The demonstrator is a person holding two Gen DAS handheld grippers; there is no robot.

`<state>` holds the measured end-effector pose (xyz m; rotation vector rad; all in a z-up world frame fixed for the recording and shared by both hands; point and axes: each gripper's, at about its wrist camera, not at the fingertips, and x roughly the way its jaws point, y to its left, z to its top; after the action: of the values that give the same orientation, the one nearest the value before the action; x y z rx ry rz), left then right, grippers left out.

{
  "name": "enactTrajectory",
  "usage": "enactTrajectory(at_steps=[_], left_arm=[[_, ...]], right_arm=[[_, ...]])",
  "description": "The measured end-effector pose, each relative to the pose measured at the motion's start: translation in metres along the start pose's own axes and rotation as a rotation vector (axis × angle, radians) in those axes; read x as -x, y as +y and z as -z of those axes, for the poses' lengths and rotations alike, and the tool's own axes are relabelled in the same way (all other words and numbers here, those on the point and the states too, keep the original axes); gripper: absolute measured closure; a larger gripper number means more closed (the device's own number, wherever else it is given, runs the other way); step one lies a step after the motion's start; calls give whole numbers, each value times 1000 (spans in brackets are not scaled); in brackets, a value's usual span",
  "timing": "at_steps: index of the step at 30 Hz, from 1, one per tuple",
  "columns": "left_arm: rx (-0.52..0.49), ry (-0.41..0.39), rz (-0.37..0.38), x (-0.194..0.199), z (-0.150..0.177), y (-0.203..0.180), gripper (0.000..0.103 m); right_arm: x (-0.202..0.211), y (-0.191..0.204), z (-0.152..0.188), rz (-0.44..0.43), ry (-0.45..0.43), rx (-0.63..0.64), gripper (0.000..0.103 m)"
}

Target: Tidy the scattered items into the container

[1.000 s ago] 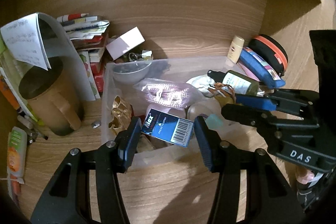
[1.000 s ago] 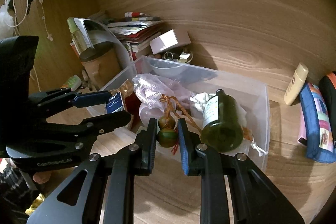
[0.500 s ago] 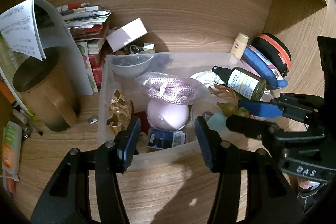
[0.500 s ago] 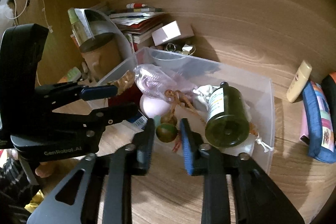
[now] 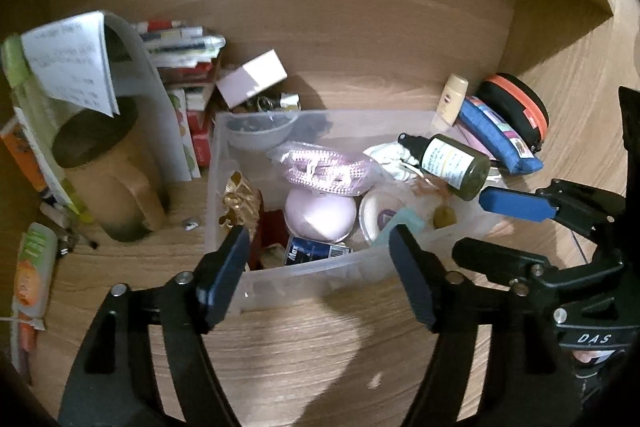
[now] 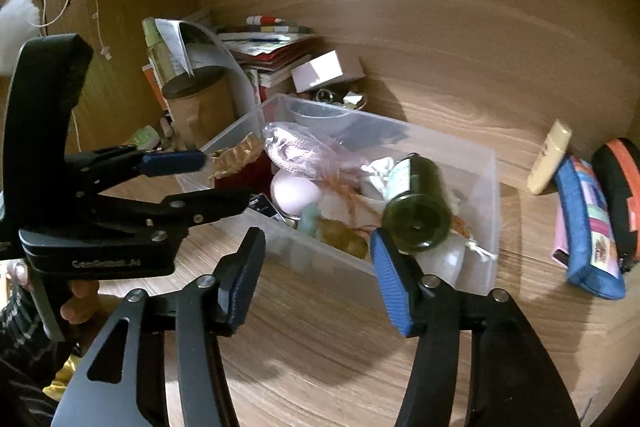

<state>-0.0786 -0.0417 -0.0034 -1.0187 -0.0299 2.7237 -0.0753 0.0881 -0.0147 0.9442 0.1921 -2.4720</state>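
Observation:
A clear plastic container (image 5: pixel 312 269) stands on the wooden desk against the back wall. In it lie a blue Max box (image 5: pixel 314 253), a pink bag, a round pink case, a green bottle (image 5: pixel 452 163) and a bead charm on an orange cord (image 6: pixel 344 241). My left gripper (image 5: pixel 318 239) hangs at the container's near wall, its jaws opening with nothing between the pads. My right gripper (image 6: pixel 318 239) is beside it at the near right corner. Its jaws are opening too and the charm lies free beyond them. Each view shows the other gripper: right (image 5: pixel 472 225), left (image 6: pixel 224 181).
Left of the container are a brown mug (image 5: pixel 104 179), stacked books (image 5: pixel 180 67) and an orange-green tube (image 5: pixel 34 267). A small pale box (image 5: pixel 252 77) sits behind it. To the right lie a cream tube (image 5: pixel 452 99), a blue pouch (image 5: pixel 496 135) and a black-orange case (image 5: pixel 516 103).
The left gripper let go of the blue Max box, which now lies in the container. The right gripper released the bead charm into the container. Both jaws have widened.

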Motion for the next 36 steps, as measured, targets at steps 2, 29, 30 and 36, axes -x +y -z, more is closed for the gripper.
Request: enactTrajectory(at_steps=[2, 29, 30, 36], left_arm=[[-11, -11, -9, 4, 2, -3, 29], [13, -72, -133, 20, 14, -10, 28], [14, -72, -133, 20, 14, -10, 28], [3, -74, -153, 19, 15, -13, 28]], right_arm=[[5, 0, 1, 20, -12, 2, 46], [39, 6, 16, 180, -119, -11, 21], [39, 6, 17, 184, -119, -15, 21], [36, 5, 20, 177, -111, -36, 18]])
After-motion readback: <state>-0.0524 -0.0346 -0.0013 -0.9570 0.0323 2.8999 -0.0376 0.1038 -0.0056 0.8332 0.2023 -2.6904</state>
